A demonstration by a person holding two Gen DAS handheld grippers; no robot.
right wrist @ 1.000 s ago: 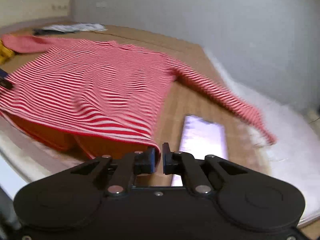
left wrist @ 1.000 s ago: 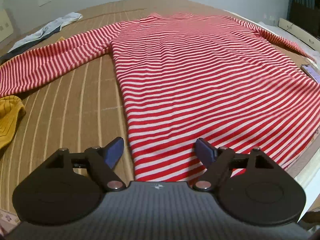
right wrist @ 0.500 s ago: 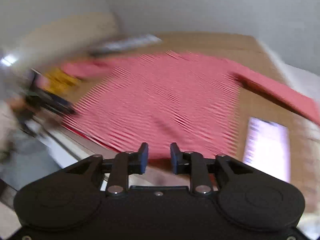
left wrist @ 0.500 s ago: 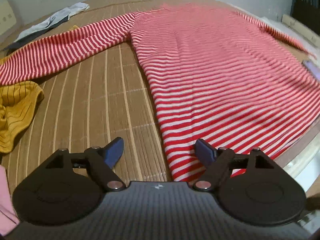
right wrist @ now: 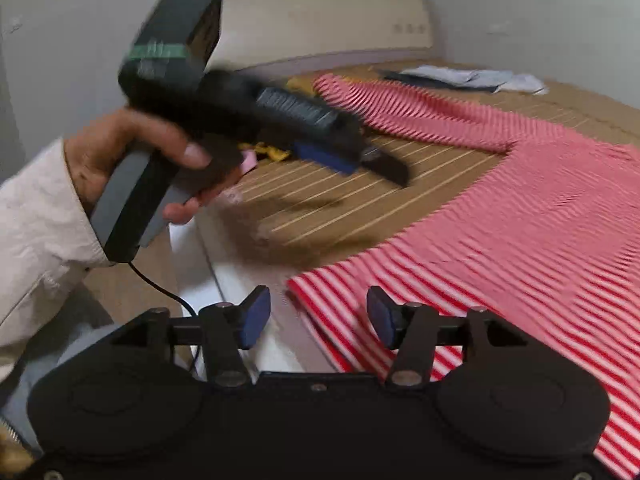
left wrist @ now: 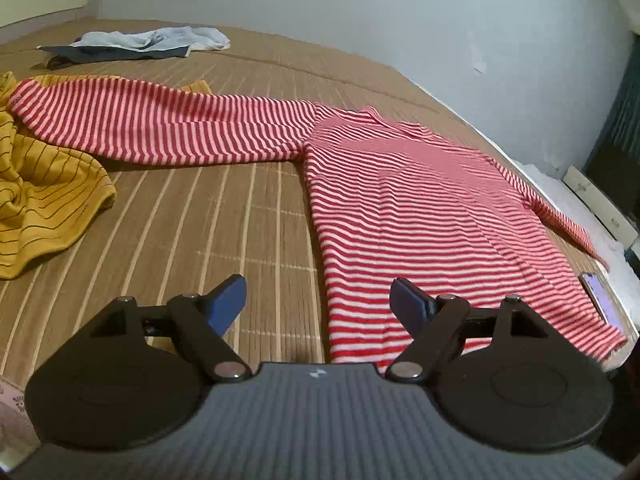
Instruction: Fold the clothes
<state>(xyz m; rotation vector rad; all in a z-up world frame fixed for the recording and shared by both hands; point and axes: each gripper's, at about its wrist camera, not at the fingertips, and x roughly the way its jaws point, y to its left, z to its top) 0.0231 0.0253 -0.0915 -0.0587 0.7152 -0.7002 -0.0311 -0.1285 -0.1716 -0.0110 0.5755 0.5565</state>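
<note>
Surface: a bed covered by a brown slatted bamboo mat (left wrist: 224, 216), pale lines running along its length. A white mattress edge (right wrist: 236, 280) shows below the mat at the near side. Room: plain grey-white walls (left wrist: 400, 20); a cream headboard (right wrist: 320, 24) carrying a row of switches; a dark curtain (left wrist: 628, 120) at the far right of the left wrist view.

Writing: none legible. A small pale emblem sits on the left gripper's ribbed housing; a green band wraps that gripper's upper block in the right wrist view.

Count:
- One red-and-white striped shirt (left wrist: 440, 216), flat on the mat, both sleeves spread out, hem at the near mat edge.
- One yellow garment (left wrist: 44, 200) with thin dark lines, crumpled under the cuff of one sleeve.
- One heap of pale blue and dark clothes (left wrist: 136, 42) by the far wall.
- One phone (left wrist: 602, 294), screen lit, beside the shirt's hem corner.
- Two grippers.

Left gripper (left wrist: 318, 300): jaws spread wide, nothing between them, above the mat and the shirt's side edge. A hand (right wrist: 132, 160) in a cream sleeve holds it.

Right gripper (right wrist: 318, 316): jaws have just been opening, parted, empty, over the hem corner at the mattress edge.
</note>
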